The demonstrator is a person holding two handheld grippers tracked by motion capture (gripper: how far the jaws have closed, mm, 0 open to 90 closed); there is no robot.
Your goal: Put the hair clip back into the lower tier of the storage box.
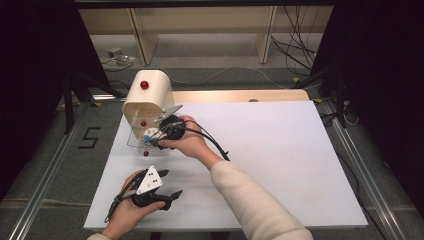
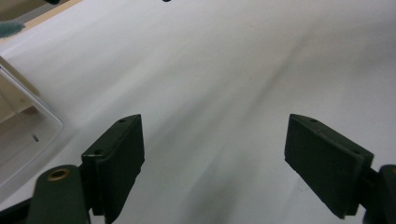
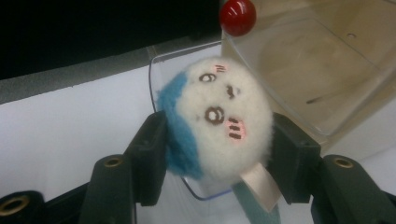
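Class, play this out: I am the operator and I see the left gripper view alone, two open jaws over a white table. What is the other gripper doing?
Observer: The right gripper is shut on a white and blue plush toy.
Operator: Where is it?
Observer: In front of a cream box with a red knob, above its lowered clear door.
Operator: And my gripper?
Observer: The left gripper lies near the table's front edge, holding nothing.

One legible mark noted: a dark numeral "5" [image 1: 88,138] on the grey floor [image 1: 60,165], at about nine o'clock from the white table [image 1: 280,165]. No other text, label or brand can be read.
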